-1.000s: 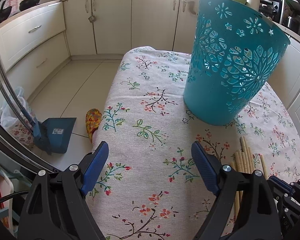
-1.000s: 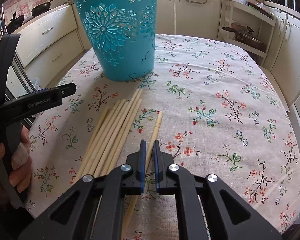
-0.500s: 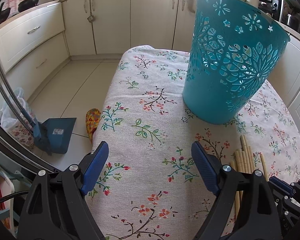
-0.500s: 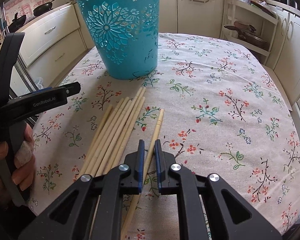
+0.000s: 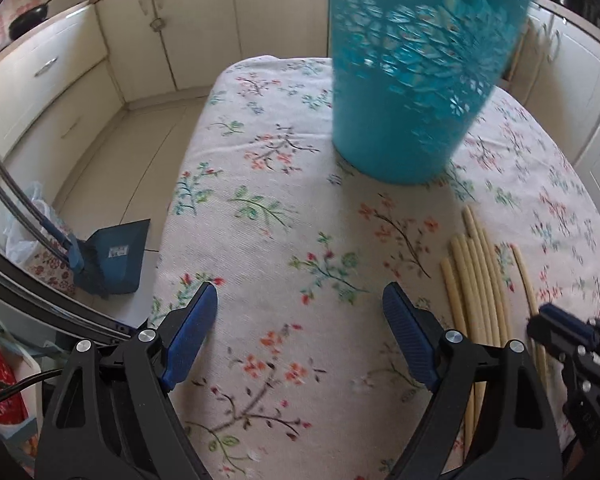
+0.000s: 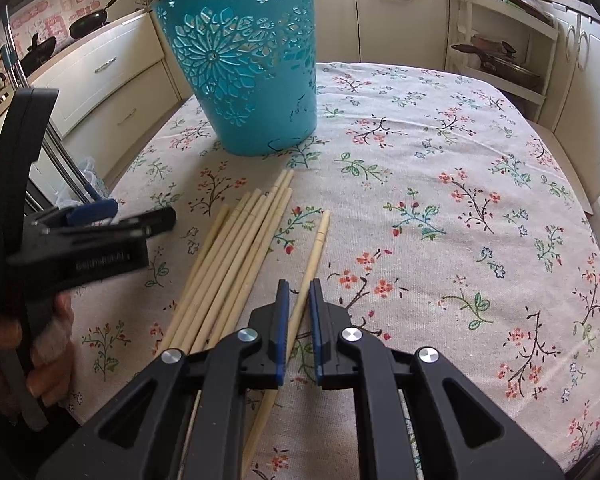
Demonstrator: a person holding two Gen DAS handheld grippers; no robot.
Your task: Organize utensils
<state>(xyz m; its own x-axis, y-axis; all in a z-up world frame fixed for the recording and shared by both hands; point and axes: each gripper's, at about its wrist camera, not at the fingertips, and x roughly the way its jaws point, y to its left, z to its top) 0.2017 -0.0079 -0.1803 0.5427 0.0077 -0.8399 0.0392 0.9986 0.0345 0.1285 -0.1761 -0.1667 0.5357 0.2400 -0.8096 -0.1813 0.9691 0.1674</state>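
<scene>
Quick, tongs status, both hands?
Left tongs: open, holding nothing.
Right tongs: nearly closed around the lone chopstick; grip cannot be told.

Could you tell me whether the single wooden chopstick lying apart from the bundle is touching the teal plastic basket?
Apart. The right wrist view shows the single wooden chopstick ending well short of the teal plastic basket, with bare floral tablecloth between them.

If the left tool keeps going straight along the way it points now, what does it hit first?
Most likely the bare flowered tablecloth: the left tool points steeply down, jaws wide open, nothing between them. The teal basket stands farther on and right; the chopstick bundle lies off to the right. Depth is uncertain.
</scene>
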